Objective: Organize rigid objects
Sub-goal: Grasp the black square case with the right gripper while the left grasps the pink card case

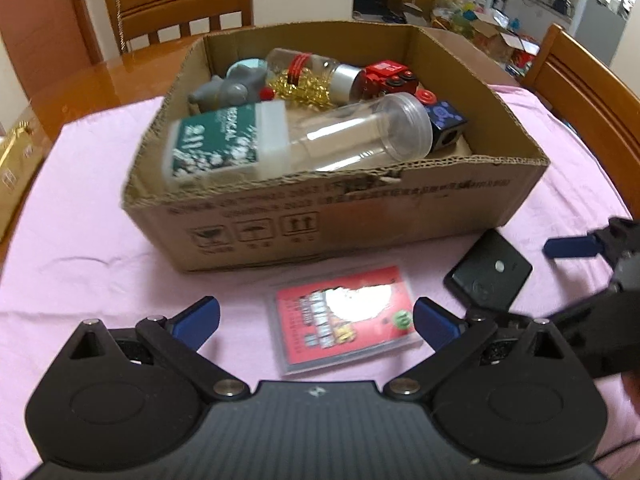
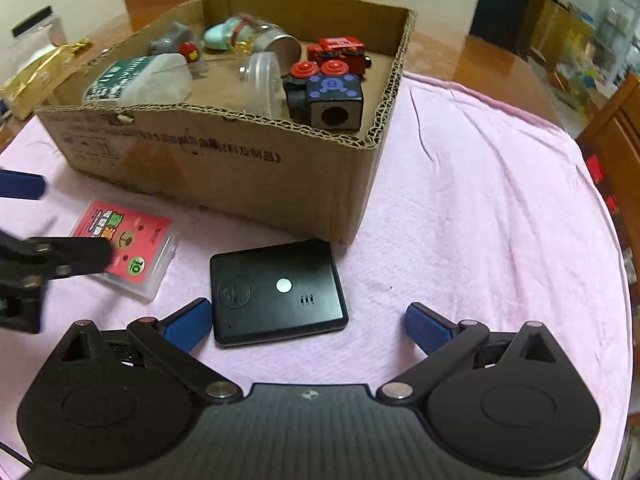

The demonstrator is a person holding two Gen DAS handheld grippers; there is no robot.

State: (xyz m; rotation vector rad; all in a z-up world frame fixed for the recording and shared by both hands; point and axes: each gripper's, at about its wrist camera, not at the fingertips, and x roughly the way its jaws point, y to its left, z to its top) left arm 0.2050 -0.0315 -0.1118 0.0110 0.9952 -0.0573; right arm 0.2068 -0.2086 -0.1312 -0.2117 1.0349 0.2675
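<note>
An open cardboard box (image 1: pixel 360 216) (image 2: pixel 224 168) stands on the pink cloth and holds several objects: a green-labelled white container (image 1: pixel 224 142), a clear jar (image 1: pixel 360 132), a bottle of yellow capsules (image 1: pixel 308 76), a grey toy (image 1: pixel 228 88), a red toy vehicle (image 1: pixel 386 76) and a black-and-blue cube (image 2: pixel 334 98). In front of the box lie a red card case (image 1: pixel 344 320) (image 2: pixel 128 248) and a flat black device (image 2: pixel 276 290) (image 1: pixel 488 276). My left gripper (image 1: pixel 316 322) is open around the card case. My right gripper (image 2: pixel 308 322) is open over the near edge of the black device.
The pink cloth (image 2: pixel 480 220) covers a glossy wooden table (image 1: pixel 100 76). Wooden chairs (image 1: pixel 180 4) stand behind it and at the right (image 1: pixel 592 92). A gold package (image 2: pixel 36 76) lies left of the box.
</note>
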